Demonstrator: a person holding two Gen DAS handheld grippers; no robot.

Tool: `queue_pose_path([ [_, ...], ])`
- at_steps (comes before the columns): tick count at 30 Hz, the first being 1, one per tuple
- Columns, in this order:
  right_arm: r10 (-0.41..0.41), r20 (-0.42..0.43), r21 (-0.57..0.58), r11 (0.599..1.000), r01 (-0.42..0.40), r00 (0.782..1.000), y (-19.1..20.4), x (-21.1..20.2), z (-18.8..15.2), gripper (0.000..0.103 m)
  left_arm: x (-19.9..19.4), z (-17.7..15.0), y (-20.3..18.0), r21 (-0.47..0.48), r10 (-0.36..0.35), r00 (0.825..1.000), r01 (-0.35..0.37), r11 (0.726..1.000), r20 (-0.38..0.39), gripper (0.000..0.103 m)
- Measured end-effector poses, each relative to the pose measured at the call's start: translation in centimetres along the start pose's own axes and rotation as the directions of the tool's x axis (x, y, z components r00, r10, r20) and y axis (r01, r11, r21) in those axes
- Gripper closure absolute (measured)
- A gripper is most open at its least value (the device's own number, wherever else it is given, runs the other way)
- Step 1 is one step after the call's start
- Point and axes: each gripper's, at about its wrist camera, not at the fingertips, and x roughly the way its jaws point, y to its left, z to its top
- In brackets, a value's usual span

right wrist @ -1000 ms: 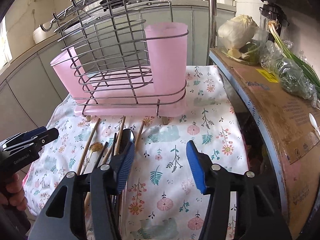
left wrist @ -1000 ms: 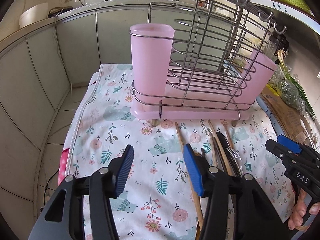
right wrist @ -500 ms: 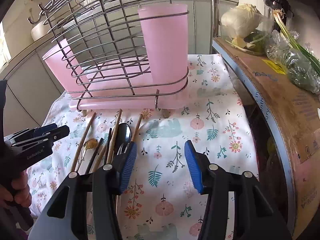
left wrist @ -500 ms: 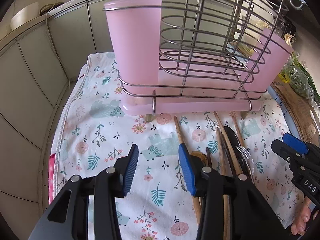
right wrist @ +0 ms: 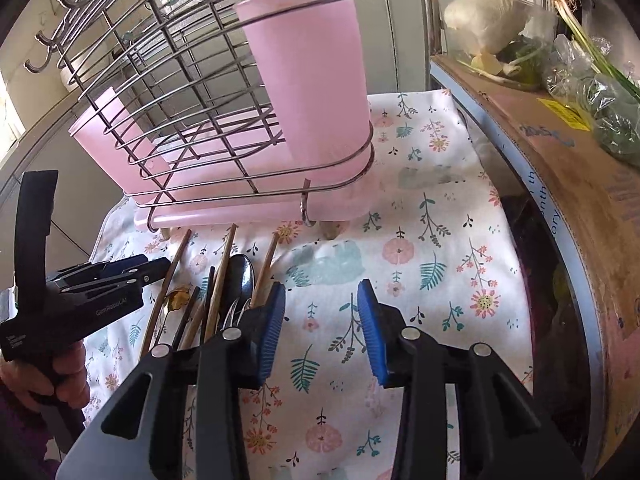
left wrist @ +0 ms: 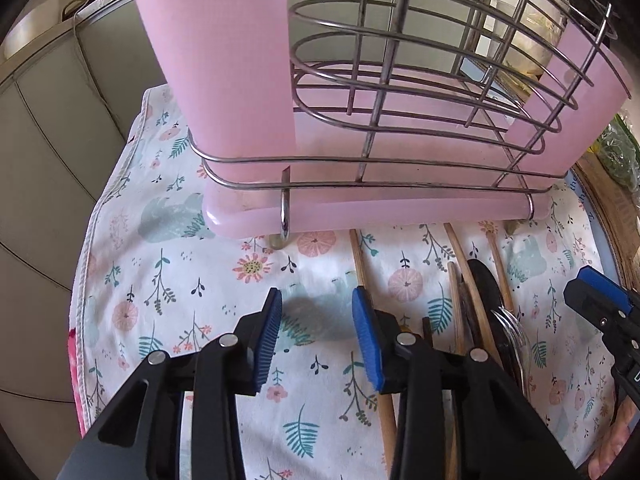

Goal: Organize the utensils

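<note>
Closing in on the pink plastic and steel-wire utensil rack (left wrist: pixel 400 128) since the earlier frame, with that rack now filling far more of the left wrist view and both pairs of blue pads drawn nearer together.

Approaching still, by the look of it, with no utensil picked up yet. Left claw (left wrist: pixel 316 332) hovering over bare floral cloth (left wrist: pixel 168 280) just in front of the rack, jaws about half spread and closing on nothing. Right claw (right wrist: pixel 320 328) likewise hovering in front of the rack, jaws closing, nothing between the pads.

Lying in front of the rack, flat on the cloth and unsorted: a bundle of wooden chopsticks (right wrist: pixel 222 280), a dark-bowled spoon (right wrist: pixel 240 276) and a silver metal fork (left wrist: pixel 512 332), all between the two claws. Overlapping closely, so singling one out is likely calling for a shift sideways toward the bundle, a wider spread, then a low pinch on one handle.

Standing upright at the rack's ends: tall pink plastic cups (right wrist: pixel 316 80), probable targets, calling for a lift well above the rim.

Leaving open room on the cloth in front of the rack at the right claw's side. Crowding that side further out: a brown cardboard box (right wrist: pixel 560 168) edge. Dropping away at the rack's opposite side: the cloth hem and table (left wrist: pixel 86 264) edge.
</note>
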Motion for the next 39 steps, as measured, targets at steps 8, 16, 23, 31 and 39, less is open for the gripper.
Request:
queue_pose_path([
  [8, 0.004, -0.014, -0.006, 1.000, -0.004, 1.000, 0.0, 0.7, 0.1, 0.065, 1.6, 1.2, -1.4, 0.030, 0.013, 1.000, -0.013, 0.999, -0.001, 0.080],
  [16, 0.003, -0.020, -0.017, 1.000, -0.003, 1.000, 0.2, 0.9, 0.3, 0.065, 1.5, 1.3, -2.1, 0.046, 0.017, 1.000, -0.018, 0.999, 0.018, 0.096],
  [23, 0.000, -0.022, -0.019, 1.000, 0.000, 1.000, 0.3, 0.9, 0.2, 0.065, 1.5, 1.1, -2.3, 0.040, 0.016, 0.999, -0.017, 0.999, 0.028, 0.101],
  [31, 0.000, -0.020, -0.027, 1.000, -0.001, 1.000, 0.4, 0.7, 0.2, 0.065, 0.8, 0.3, -1.4, 0.037, 0.008, 0.999, -0.010, 0.999, 0.045, 0.103],
  [39, 0.022, -0.027, -0.018, 1.000, -0.022, 0.999, 0.4, 0.5, 0.6, 0.065, -0.7, -0.5, -0.7, 0.034, 0.006, 0.998, -0.009, 0.999, 0.068, 0.103],
])
